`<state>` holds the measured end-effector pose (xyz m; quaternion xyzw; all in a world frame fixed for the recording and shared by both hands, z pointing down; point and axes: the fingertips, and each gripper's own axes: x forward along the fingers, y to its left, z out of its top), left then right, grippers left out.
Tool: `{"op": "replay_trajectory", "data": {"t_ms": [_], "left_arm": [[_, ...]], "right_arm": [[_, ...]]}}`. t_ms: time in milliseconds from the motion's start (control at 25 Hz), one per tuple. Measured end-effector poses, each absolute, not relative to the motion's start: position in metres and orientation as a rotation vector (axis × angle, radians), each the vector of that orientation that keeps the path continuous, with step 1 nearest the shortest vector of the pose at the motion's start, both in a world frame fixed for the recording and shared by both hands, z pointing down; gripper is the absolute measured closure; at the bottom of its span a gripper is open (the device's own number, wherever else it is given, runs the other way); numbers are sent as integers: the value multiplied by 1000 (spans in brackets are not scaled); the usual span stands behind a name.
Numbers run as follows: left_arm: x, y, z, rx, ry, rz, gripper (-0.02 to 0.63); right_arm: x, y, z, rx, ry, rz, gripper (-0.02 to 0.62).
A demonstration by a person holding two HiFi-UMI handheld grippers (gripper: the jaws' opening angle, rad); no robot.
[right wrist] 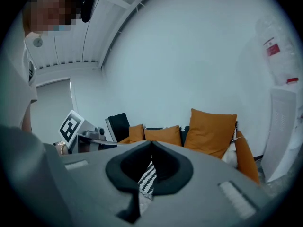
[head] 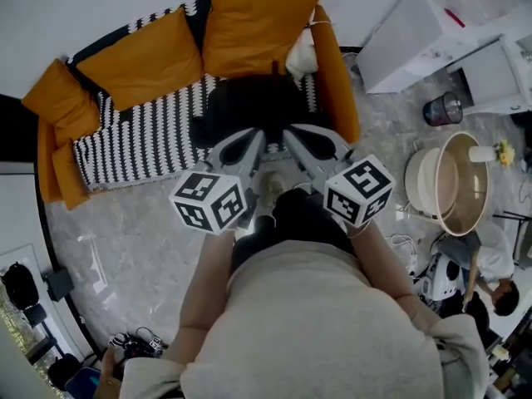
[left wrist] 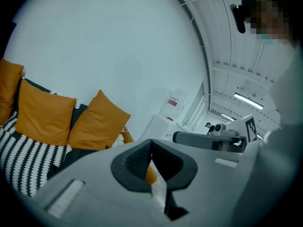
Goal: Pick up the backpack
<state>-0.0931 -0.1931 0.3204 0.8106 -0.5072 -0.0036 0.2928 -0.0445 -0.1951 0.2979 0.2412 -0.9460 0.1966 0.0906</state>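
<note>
The black backpack (head: 249, 106) lies on the striped seat of a sofa (head: 141, 144) with orange cushions (head: 150, 56), towards its right end. My left gripper (head: 247, 142) and right gripper (head: 303, 140) are held side by side just in front of the backpack, both pointing at it, apart from it. In the left gripper view, the left gripper (left wrist: 151, 143) has its jaws together with nothing between them. The right gripper (right wrist: 151, 145) in its own view is likewise shut and empty, with the sofa (right wrist: 189, 136) ahead.
The sofa's orange right armrest (head: 337, 73) stands beside the backpack. A white cabinet (head: 416, 32), a dark bin (head: 445, 108) and a round beige tub (head: 453, 181) are to the right. Another person (head: 490, 273) bends over at the lower right. Marble floor (head: 125, 223) lies before the sofa.
</note>
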Motion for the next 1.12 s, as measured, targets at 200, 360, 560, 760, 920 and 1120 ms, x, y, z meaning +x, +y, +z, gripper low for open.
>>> {"op": "replay_trajectory", "data": {"t_ms": [200,360,560,760,920,1120], "left_arm": [[-90,-224,339,2084,-1374,10,598],[-82,-239,354,2027,-1368,13,598],[-68,-252,363,2026,-1338,57,598],[-70,-257,380,1999,-1312,106,598],[-79,-257,397,1957,-1293,117,598],[-75,-259,417,1946,-1229,157,598]], "right_arm": [[-36,-232,315,678,-2779,648,594],[-33,-248,332,636,-2758,712,594],[-30,-262,348,629,-2738,780,594],[-27,-277,358,672,-2718,845,594],[-29,-278,374,700,-2672,891,594],[-22,-279,402,752,-2595,953,594]]}}
